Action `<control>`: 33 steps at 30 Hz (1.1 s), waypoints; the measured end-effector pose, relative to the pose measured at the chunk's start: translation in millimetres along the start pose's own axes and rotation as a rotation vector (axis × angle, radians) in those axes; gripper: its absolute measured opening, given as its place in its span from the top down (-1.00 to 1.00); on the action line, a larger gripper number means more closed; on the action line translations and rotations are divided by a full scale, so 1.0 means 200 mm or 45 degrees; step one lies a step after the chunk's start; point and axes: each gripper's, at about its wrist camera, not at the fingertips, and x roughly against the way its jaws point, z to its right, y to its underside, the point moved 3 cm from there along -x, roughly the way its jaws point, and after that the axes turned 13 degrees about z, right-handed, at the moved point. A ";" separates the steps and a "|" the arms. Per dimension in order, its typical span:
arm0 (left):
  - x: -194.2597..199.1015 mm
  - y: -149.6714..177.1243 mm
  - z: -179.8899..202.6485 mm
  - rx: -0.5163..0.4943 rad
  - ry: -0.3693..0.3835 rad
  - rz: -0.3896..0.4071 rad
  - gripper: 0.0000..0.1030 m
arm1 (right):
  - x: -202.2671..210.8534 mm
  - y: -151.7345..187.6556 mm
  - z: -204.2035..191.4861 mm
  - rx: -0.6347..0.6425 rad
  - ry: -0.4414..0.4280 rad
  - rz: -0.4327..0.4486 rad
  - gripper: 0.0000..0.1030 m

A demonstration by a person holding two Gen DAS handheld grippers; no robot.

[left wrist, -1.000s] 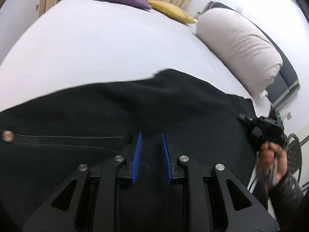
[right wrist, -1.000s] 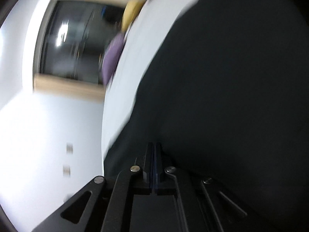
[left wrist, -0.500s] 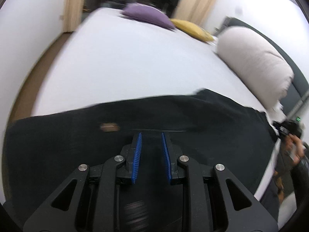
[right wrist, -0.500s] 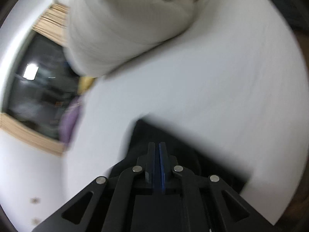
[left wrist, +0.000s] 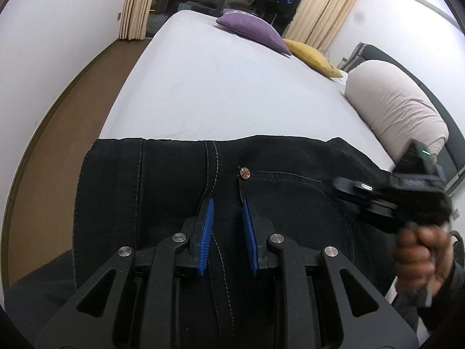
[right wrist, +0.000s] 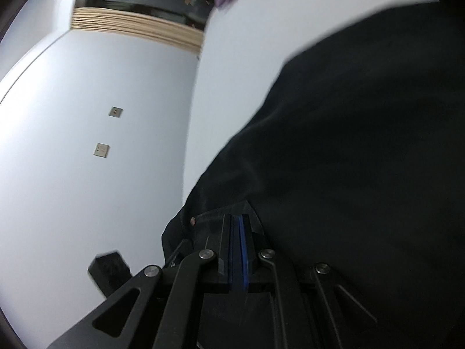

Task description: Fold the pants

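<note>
Compared with a second ago, the left wrist view has pulled back and steadied: the black pants (left wrist: 203,192) now show a squared left edge and a straight top edge on the bed (left wrist: 221,87), where earlier the cloth filled the lower frame with a ragged outline. That suggests one fold has just been laid and the garment is settling flat, with a further fold probably to come.

The left gripper (left wrist: 227,226) hovers over the dark fabric near the stitched seam, its blue pads parted and holding nothing. Just right of it, a metal rivet (left wrist: 244,172) marks the pocket corner. Farther right, the right gripper (left wrist: 407,192) sits in the person's hand at the pants' right edge; in its own view the right gripper's pads are pressed together with black cloth bunched around them, so it appears to be pinching the pants.

The bed is a smooth white sheet. A purple cushion (left wrist: 250,30), a yellow cushion (left wrist: 312,56) and a rolled pale duvet (left wrist: 395,107) lie toward the headboard side, with beige curtains (left wrist: 136,3) and brown flooring (left wrist: 69,122) beyond.
</note>
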 end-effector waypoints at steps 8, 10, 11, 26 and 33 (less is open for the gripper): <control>-0.05 0.02 -0.02 0.030 0.043 -0.012 0.61 | 0.24 -0.45 0.35 -0.236 0.034 0.362 1.00; -0.05 0.03 -0.03 0.029 0.041 -0.010 0.61 | 0.38 -0.52 0.39 -0.279 0.112 0.461 1.00; -0.04 0.02 -0.03 0.030 0.035 -0.009 0.61 | 0.46 -0.54 0.38 -0.246 0.154 0.503 0.99; -0.21 0.15 0.54 -0.121 0.140 -0.227 0.61 | 0.60 -0.06 0.54 -0.228 0.042 0.352 1.00; -0.17 0.18 0.44 -0.039 0.232 -0.189 0.61 | 1.32 -0.36 1.02 -0.325 0.212 0.809 1.00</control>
